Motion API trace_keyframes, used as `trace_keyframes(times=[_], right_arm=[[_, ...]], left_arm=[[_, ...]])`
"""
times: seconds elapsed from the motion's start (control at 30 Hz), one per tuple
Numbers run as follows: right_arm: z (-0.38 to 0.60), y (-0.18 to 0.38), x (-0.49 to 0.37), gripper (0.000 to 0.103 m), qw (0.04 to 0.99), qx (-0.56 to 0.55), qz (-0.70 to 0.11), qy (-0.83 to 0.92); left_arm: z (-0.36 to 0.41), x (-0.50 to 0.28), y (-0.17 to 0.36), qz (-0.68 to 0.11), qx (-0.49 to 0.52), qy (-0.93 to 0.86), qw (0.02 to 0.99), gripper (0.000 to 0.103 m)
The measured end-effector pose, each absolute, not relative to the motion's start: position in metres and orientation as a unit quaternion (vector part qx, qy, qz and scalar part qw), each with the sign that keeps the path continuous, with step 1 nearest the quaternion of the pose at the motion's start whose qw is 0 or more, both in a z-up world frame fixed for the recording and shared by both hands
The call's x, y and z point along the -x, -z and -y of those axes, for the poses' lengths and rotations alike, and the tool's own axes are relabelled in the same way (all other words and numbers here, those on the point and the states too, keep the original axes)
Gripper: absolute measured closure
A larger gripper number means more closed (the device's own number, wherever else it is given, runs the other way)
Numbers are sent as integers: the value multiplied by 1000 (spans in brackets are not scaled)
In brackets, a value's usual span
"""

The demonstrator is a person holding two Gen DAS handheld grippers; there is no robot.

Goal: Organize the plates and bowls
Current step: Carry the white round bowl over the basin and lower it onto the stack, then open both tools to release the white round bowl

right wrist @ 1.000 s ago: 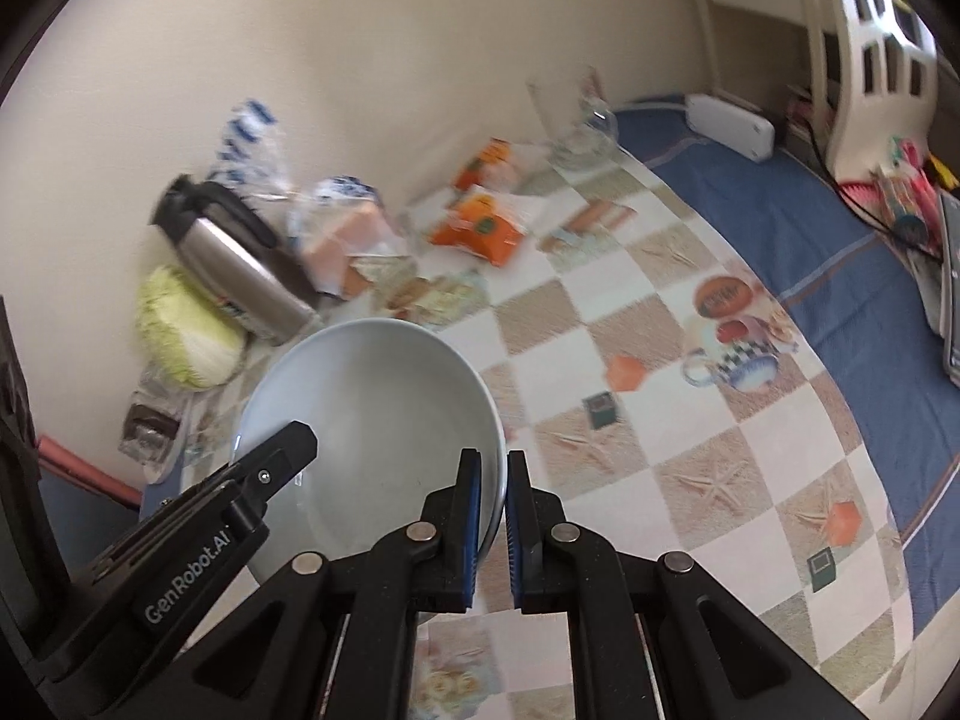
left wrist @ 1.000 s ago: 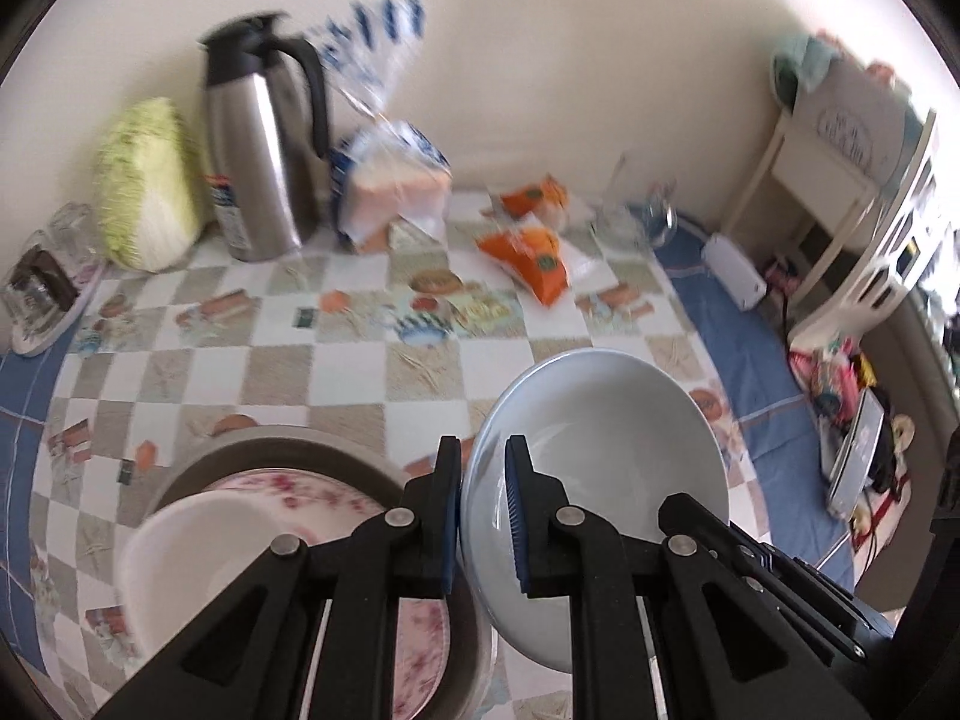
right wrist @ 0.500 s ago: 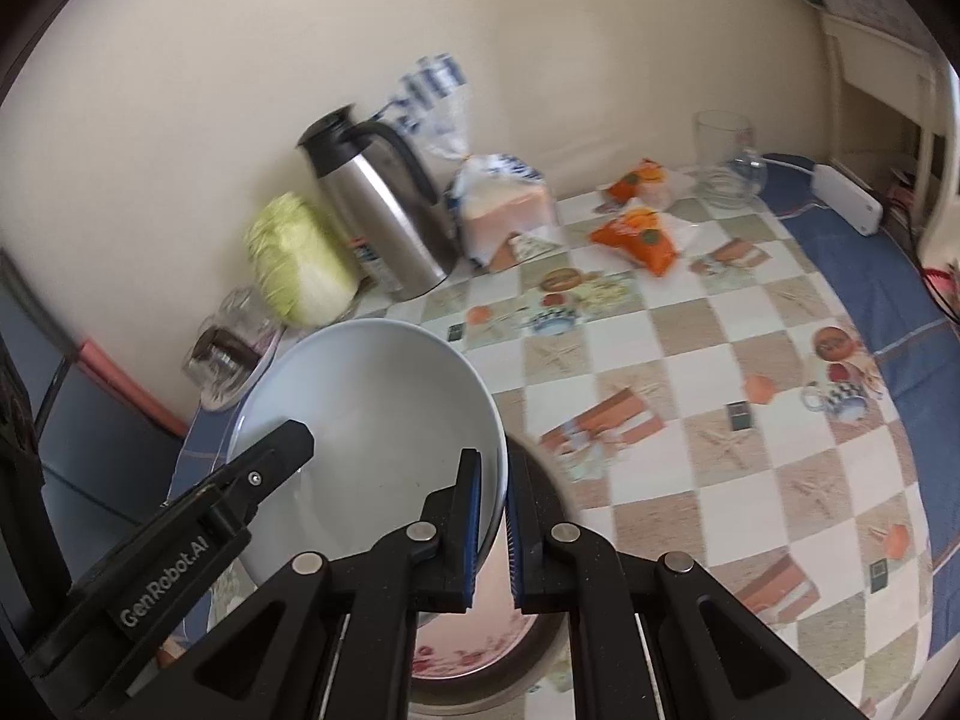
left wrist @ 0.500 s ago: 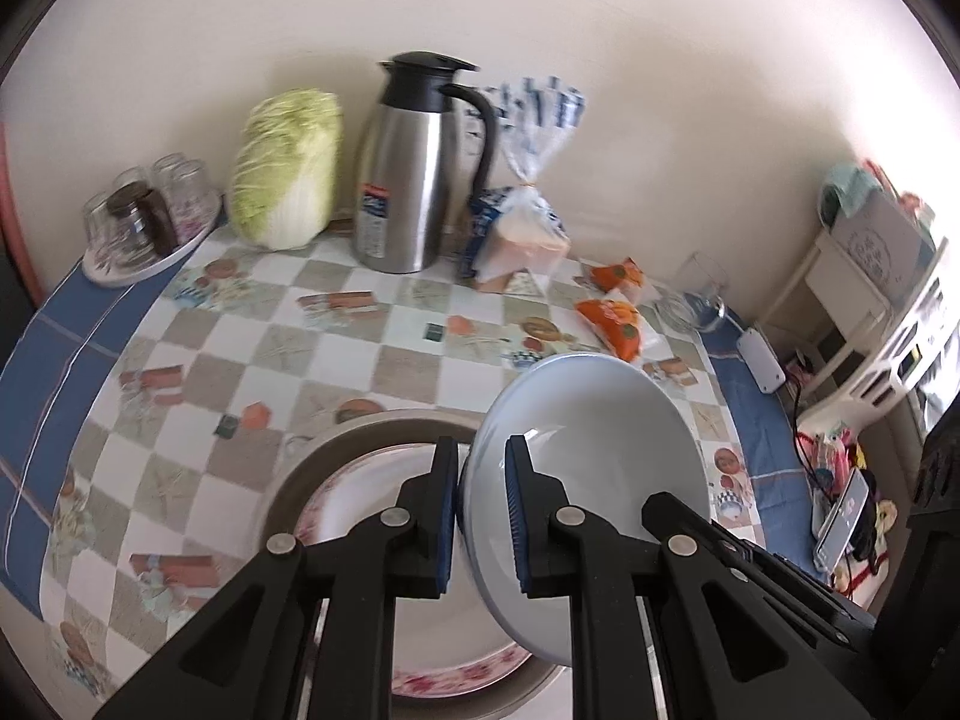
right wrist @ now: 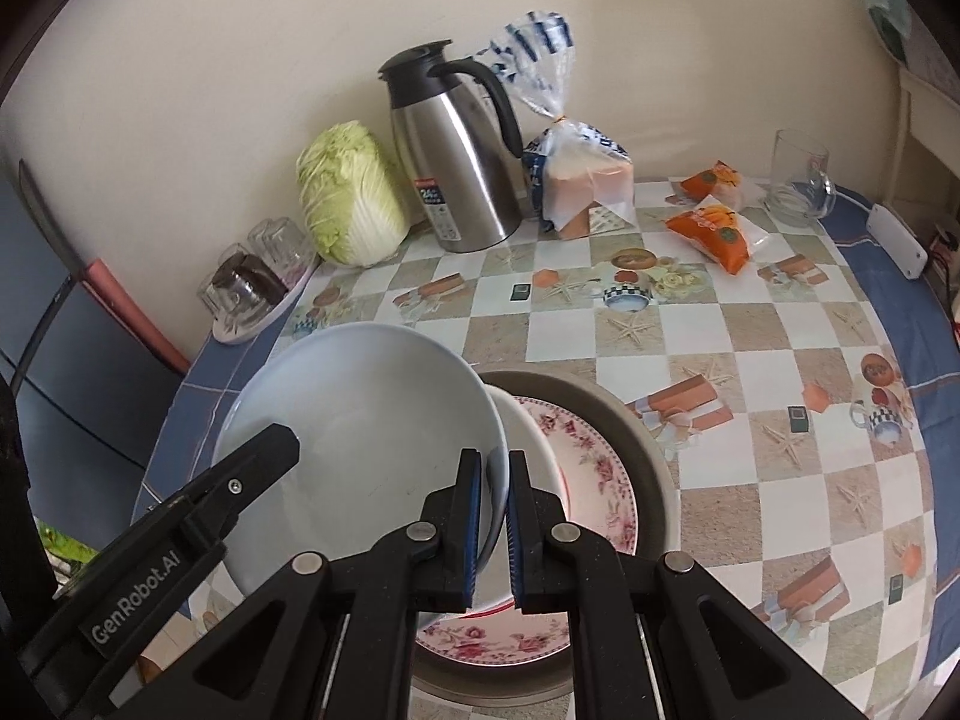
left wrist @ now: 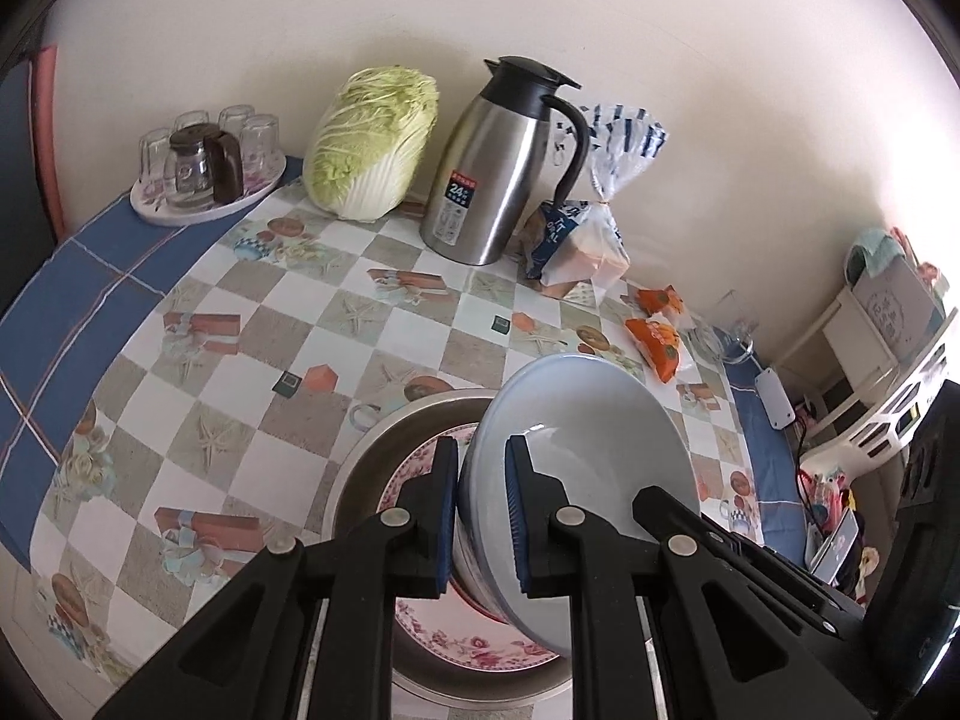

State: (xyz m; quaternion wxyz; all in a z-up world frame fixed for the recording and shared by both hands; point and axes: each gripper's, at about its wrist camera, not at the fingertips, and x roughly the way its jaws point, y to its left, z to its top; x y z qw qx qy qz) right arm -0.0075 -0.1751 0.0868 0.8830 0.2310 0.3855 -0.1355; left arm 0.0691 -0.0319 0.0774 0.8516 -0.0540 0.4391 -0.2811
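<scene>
Left gripper [left wrist: 480, 507]: jaws pinching the rim of the pale blue bowl [left wrist: 591, 456]. Right gripper [right wrist: 493, 522]: jaws pinching the opposite rim of the same bowl, held tilted above the metal basin [right wrist: 645, 438]. Basin contents: floral plate [right wrist: 591, 468], white bowl [right wrist: 531, 438]. Surface [right wrist: 750, 330], chequered cloth: steel jug [left wrist: 501, 168], cabbage [left wrist: 369, 141], bagged bread [left wrist: 579, 240], tray of glasses [left wrist: 207, 165].

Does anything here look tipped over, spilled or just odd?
Nothing is spilled or broken. The one odd sight is the pale bowl, held tilted above the basin by both grippers, one on each rim. One orange packet lies on its side.
</scene>
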Motion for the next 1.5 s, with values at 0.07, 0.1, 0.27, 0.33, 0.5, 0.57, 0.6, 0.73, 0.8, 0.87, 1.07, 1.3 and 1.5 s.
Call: trace_keyframes(times=[0.07, 0.1, 0.27, 0.33, 0.5, 0.57, 0.6, 0.73, 0.8, 0.87, 1.07, 1.3, 1.5], right_arm=[[173, -86, 6, 94, 883, -228, -387, 136], [173, -86, 6, 94, 883, -226, -388, 137], [176, -81, 7, 94, 879, -225, -394, 149], [178, -81, 8, 94, 878, -228, -393, 152], [183, -76, 8, 94, 875, -232, -397, 152], [184, -75, 7, 93, 873, -232, -400, 154], [184, -74, 7, 92, 873, -232, -400, 154], [187, -70, 6, 91, 870, -235, -404, 157], [188, -68, 6, 91, 868, -238, -407, 157], [189, -67, 6, 91, 868, -236, -407, 160], [192, -65, 5, 91, 866, -238, -410, 163], [192, -65, 6, 91, 866, -237, -410, 163], [194, -67, 6, 91, 867, -237, -405, 165]], left_arm=[[31, -71, -74, -443, 60, 284, 848, 88], [32, -72, -72, -445, 62, 286, 846, 88], [37, -72, -68, -450, 61, 294, 841, 88], [39, -71, -66, -452, 61, 297, 839, 88], [42, -72, -62, -457, 59, 299, 835, 88], [44, -72, -59, -462, 56, 300, 833, 88], [45, -73, -58, -463, 55, 301, 832, 88], [48, -73, -52, -471, 50, 299, 828, 88], [49, -75, -49, -475, 51, 301, 826, 88], [51, -74, -47, -477, 48, 301, 825, 88], [53, -73, -47, -476, 45, 302, 825, 88], [49, -73, -53, -464, 46, 297, 833, 88], [42, -73, -62, -445, 49, 294, 844, 87]])
